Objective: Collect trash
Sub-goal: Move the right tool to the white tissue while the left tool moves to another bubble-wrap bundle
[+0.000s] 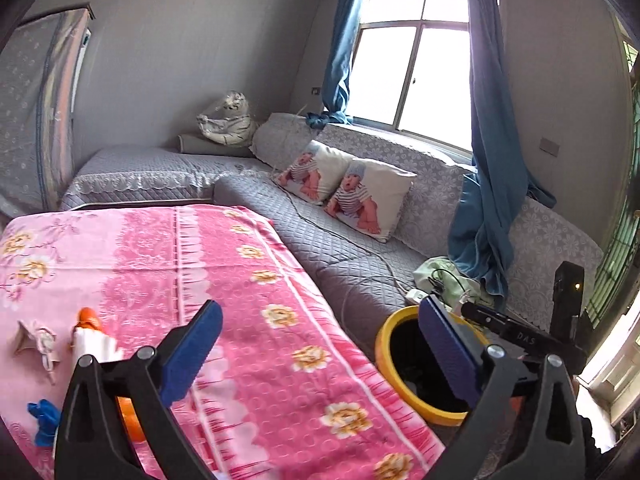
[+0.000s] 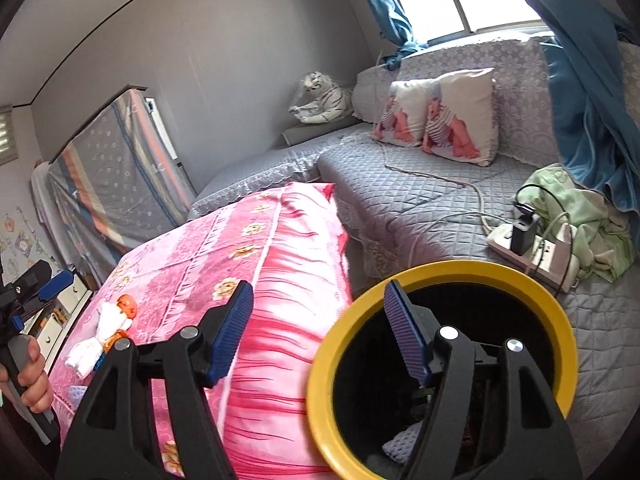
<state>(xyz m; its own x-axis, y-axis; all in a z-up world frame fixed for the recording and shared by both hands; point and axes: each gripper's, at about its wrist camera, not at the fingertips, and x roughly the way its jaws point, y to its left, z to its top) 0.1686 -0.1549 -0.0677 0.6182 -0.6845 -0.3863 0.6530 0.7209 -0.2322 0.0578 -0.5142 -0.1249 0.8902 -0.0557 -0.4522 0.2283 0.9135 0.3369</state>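
Observation:
A yellow-rimmed black trash bin (image 2: 344, 312) stands between the pink-covered table and the grey sofa; it also shows in the left wrist view (image 1: 390, 344). My right gripper (image 2: 320, 320) is open and empty, right over the bin's left rim. My left gripper (image 1: 320, 344) is open and empty above the pink cloth (image 1: 240, 280). On the cloth lie crumpled white tissue (image 1: 90, 344), an orange piece (image 1: 89, 317), a pale wrapper (image 1: 38, 340) and a blue scrap (image 1: 42, 420), left of the left gripper. The tissue and orange piece also show in the right wrist view (image 2: 110, 320).
A grey quilted corner sofa (image 1: 340, 240) holds two baby-print cushions (image 1: 348, 188), a power strip with chargers (image 2: 536, 248), a green cloth (image 2: 580, 208) and a plush tiger (image 1: 228, 120). Blue curtains (image 1: 488, 160) hang at the window. The right gripper's body (image 1: 520, 336) shows beside the bin.

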